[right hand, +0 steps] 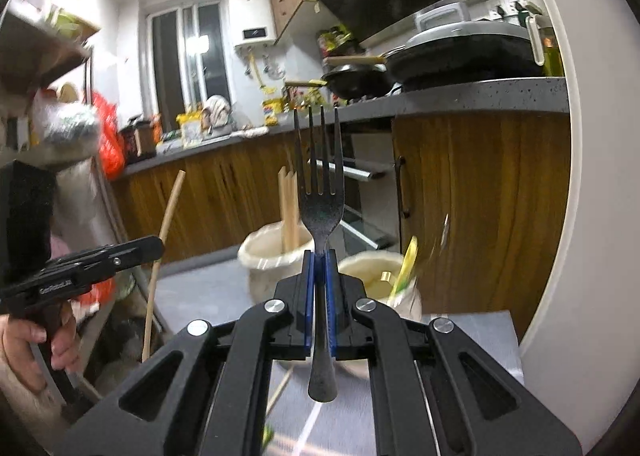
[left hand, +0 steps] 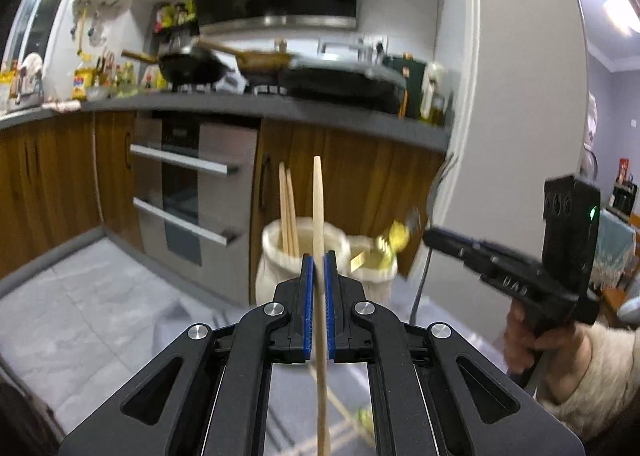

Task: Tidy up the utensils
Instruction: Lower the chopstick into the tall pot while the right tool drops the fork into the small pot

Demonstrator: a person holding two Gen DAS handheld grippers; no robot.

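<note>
Grippers are both clenching upright cargo, left gripper carrying a pale wooden chopstick toward the cream cloth-lined pot holding chopsticks, right gripper bringing a dark speckled fork toward the neighbouring cream pot, apparently sorting by type.

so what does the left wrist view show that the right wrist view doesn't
Only the left wrist view shows the left gripper shut on a single pale wooden chopstick, seen between its blue pads, and the steel-fronted oven in full.

Only the right wrist view shows the right gripper shut on a dark speckled metal fork, tines up, plus the window.

Both show two cream fabric holders: one with wooden chopsticks standing in it, one with yellow-handled utensils, and the dark pans on the stove.
</note>
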